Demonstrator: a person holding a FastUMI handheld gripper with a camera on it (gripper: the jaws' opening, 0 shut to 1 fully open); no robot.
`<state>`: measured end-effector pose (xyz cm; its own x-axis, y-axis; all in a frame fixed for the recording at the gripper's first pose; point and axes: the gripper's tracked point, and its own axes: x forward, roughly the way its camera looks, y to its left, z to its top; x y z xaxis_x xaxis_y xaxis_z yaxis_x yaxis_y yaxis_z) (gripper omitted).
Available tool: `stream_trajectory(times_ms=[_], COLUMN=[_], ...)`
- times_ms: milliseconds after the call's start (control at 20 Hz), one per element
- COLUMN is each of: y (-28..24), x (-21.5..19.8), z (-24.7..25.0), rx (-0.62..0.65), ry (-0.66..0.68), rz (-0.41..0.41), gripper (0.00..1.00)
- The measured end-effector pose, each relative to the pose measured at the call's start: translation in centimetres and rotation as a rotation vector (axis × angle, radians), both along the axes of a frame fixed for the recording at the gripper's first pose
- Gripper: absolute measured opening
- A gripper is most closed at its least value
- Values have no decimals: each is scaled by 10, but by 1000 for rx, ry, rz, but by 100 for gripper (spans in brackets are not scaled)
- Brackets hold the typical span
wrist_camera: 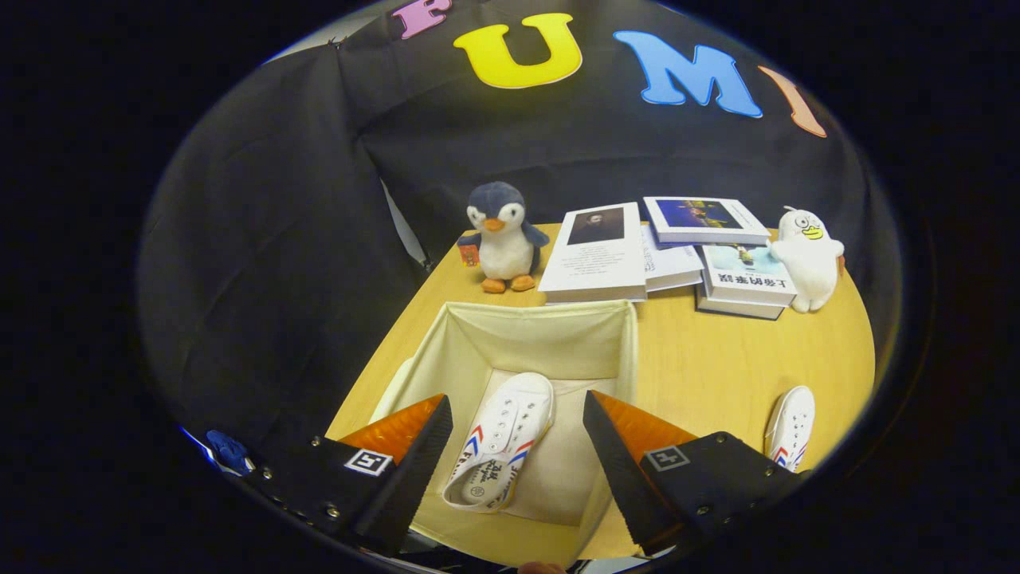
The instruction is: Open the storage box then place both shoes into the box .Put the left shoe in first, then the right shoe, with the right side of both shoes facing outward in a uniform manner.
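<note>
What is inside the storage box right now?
One white shoe lies on the floor of the open storage box, between the open claw fingers. The box's nearest corners are hidden behind them.

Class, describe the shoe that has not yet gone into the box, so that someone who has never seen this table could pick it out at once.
Start at the open cream fabric storage box on the wooden table, below the open hand-held gripper. To the box's right, apart from it, a white shoe lies on the bare wood. Unlike its twin inside the box between the fingers, it sits outside, nearer than the white duck toy.
</note>
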<state>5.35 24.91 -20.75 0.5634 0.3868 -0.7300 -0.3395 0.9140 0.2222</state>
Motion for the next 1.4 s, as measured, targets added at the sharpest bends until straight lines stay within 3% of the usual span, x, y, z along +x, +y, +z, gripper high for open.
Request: stream_trajectory(times_ms=[700,1400], y=[-176,-313], x=[11,-10], z=[16,-27], rx=[-99,-161], ry=[-27,63], rz=[-179,-333], gripper=[99,100])
